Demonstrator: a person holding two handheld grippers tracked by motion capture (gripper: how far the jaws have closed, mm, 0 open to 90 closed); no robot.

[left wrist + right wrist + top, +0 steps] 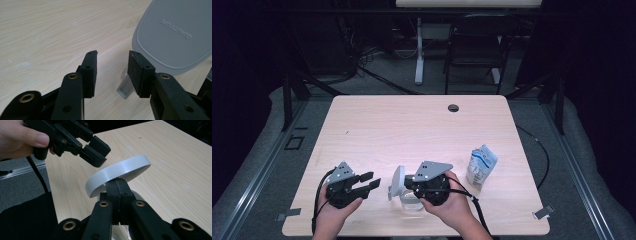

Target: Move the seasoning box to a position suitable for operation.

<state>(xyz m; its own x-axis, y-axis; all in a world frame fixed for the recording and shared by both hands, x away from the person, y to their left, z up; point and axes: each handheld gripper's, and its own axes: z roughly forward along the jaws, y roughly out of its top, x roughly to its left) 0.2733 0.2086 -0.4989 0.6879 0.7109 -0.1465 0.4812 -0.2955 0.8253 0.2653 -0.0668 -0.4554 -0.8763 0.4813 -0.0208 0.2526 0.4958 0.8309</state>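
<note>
A grey oval lid (397,181) stands tilted up on edge over a clear container (410,202) near the table's front edge. My right gripper (409,183) is shut on the lid's edge, and in the right gripper view the jaws (118,182) meet under the lid's rim (120,168). To the lid's left, my left gripper (373,181) hangs open and holds nothing. In the left gripper view its pads (112,67) stand apart just short of the lid's top face (175,32), with a clear tab (125,87) low between them. It also appears above the lid (96,151).
A blue and white pouch (481,167) stands on the wooden table (412,130) to the right of my right hand. A cable hole (453,107) sits near the far edge. Beyond the table stand a chair (474,45) and a desk leg.
</note>
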